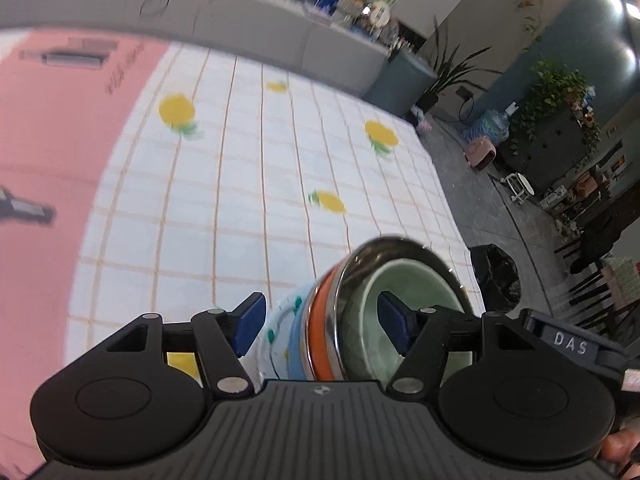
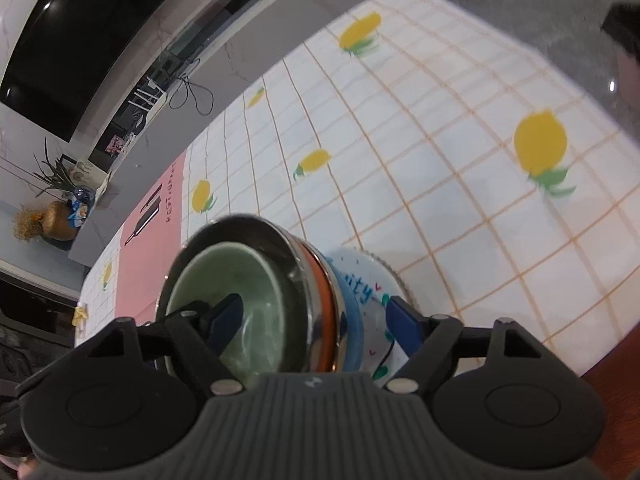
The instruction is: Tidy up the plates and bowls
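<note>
While the nested stack of bowls [image 1: 356,320] is tilted above the lemon-print tabletop [image 1: 240,184], both tongs grip it: the left tongs [image 1: 320,324] and right tongs [image 2: 316,324] each have one finger inside the green bowl [image 2: 240,304], one outside under the plate [image 2: 376,320]

Ahead of both grippers, a table under a checked tablecloth [image 1: 248,184] printed with yellow pineapples. Beyond the left gripper's left finger, a pink mat [image 1: 52,128] flat on the cloth, bearing dark bottle pictures. Close before the fingers, a nested stack of bowls [image 2: 280,300]; whether touching the cloth, unclear.
</note>
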Demonstrator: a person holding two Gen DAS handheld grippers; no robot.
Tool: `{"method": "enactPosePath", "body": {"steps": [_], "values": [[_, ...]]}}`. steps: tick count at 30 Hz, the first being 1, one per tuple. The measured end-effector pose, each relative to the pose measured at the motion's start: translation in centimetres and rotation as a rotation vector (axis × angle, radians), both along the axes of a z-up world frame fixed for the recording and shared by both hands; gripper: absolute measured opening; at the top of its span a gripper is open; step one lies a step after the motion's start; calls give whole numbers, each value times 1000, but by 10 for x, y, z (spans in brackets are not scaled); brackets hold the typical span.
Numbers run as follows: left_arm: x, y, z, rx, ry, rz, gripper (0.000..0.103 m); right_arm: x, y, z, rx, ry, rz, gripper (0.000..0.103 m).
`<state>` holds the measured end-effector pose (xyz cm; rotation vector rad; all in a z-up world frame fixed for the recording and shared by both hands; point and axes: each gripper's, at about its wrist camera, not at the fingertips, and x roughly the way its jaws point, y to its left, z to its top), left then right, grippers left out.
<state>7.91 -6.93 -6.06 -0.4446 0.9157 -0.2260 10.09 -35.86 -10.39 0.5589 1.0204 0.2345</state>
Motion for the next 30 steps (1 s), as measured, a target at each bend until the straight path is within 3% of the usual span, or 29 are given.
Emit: {"method": "enactPosePath", "body": {"steps": [9,13,16,21,24,30], "values": [[-49,3,70,293,-302,-5,75,-38,33,80,-265,-341,16,90],[-78,4,95,411,-424,4,80,-58,50,103,-315,-453,34,90],[-97,8,106,458,-488,38,81,-75,62,115,-347,-525,50,95],[-120,18,112,473,-522,98,82,-104,81,123,-422,-622,69,97],[-132,19,111,498,-525,82,87,-122,88,124,-431,-645,83,97],[-148,20,96,551,-513,108,89,-161,100,109,-481,-730,92,98]]}}
